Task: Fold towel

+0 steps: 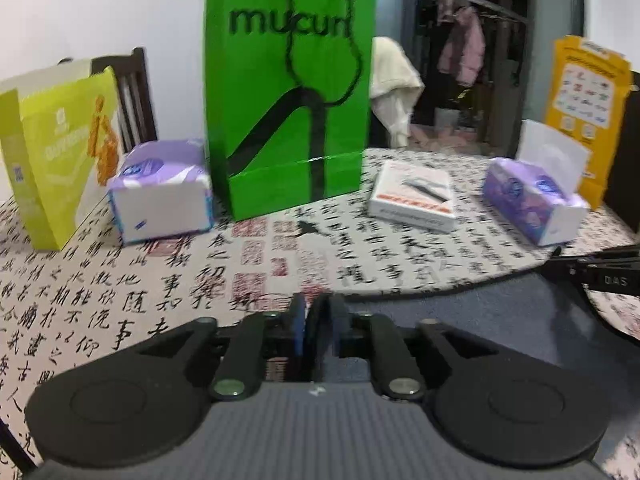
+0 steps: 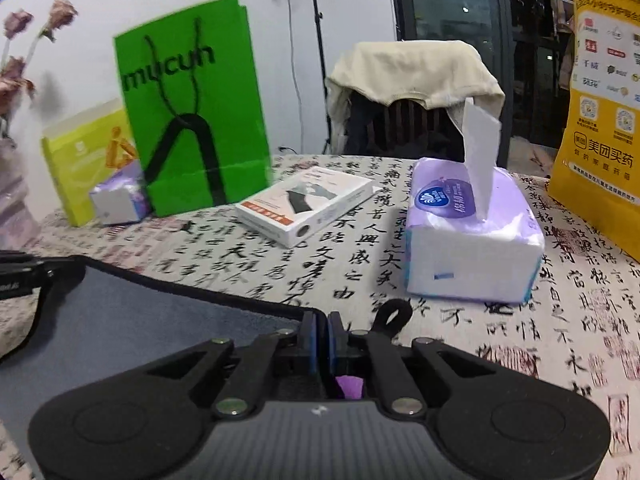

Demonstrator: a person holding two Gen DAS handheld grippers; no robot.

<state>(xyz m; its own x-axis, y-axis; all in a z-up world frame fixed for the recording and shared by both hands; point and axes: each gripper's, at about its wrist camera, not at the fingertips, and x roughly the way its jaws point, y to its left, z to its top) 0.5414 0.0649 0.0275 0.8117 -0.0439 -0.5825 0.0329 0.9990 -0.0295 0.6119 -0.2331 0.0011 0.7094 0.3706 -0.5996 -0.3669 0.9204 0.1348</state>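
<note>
Two sets of tongs here, and both are pinched tight on the same grey towel (image 1: 460, 312), one at each end of its far edge. The left gripper (image 1: 316, 320) has its blue pads squeezed together with the towel's left corner caught between them, and the cloth runs off to its right toward the other tool. The right gripper (image 2: 322, 334) is clamped the same way on the opposite corner, right by the little black hanging loop (image 2: 394, 314), with the towel (image 2: 140, 312) stretching away to its left. The edge between the two looks taut, with its dark trim curving slightly. I can't tell how much of the cloth is off the table.

Everything sits on a tablecloth (image 1: 120, 280) printed with black calligraphy and red seals. Straight ahead of the left tongs stands a green paper bag (image 1: 288, 88) reading "mucun". Ahead and to the left of them are a purple tissue pack (image 1: 164, 192) and a yellow-green bag (image 1: 60, 160). A flat white box (image 2: 308, 204) lies ahead of the right tongs. Just ahead and to their right is a second purple tissue pack (image 2: 472, 240) with a sheet sticking up, and a yellow bag (image 2: 600, 100) is further right.
</note>
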